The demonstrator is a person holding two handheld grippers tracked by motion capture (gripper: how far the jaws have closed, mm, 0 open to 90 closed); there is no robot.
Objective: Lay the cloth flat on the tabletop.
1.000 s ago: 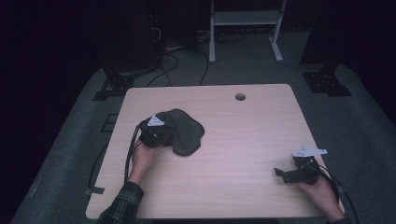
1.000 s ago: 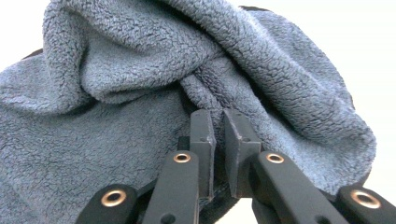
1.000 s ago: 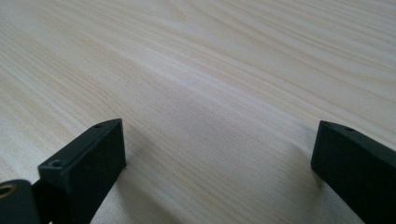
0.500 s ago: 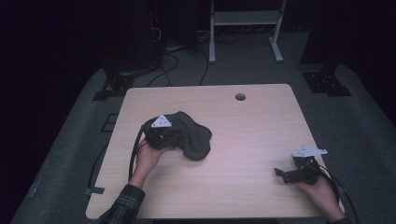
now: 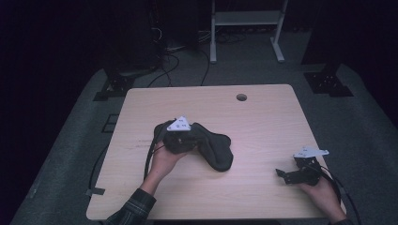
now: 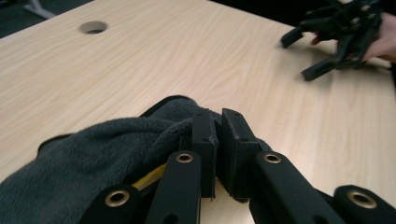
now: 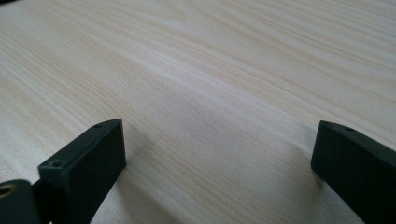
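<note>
One pale wooden table (image 5: 263, 122), dark room; left claw (image 6: 215, 135) pinching grey cloth (image 5: 213, 147), right claw (image 5: 287, 174) wide.

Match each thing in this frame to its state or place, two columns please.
1. left hand-held gripper
2. right hand-held gripper
3. dark grey cloth
4. cable hole

a. open, nothing between its jaws
b. far side of the wooden table
c. shut on an edge of fabric
d. bunched mid-table

Pairs: 1-c, 2-a, 3-d, 4-b
</note>
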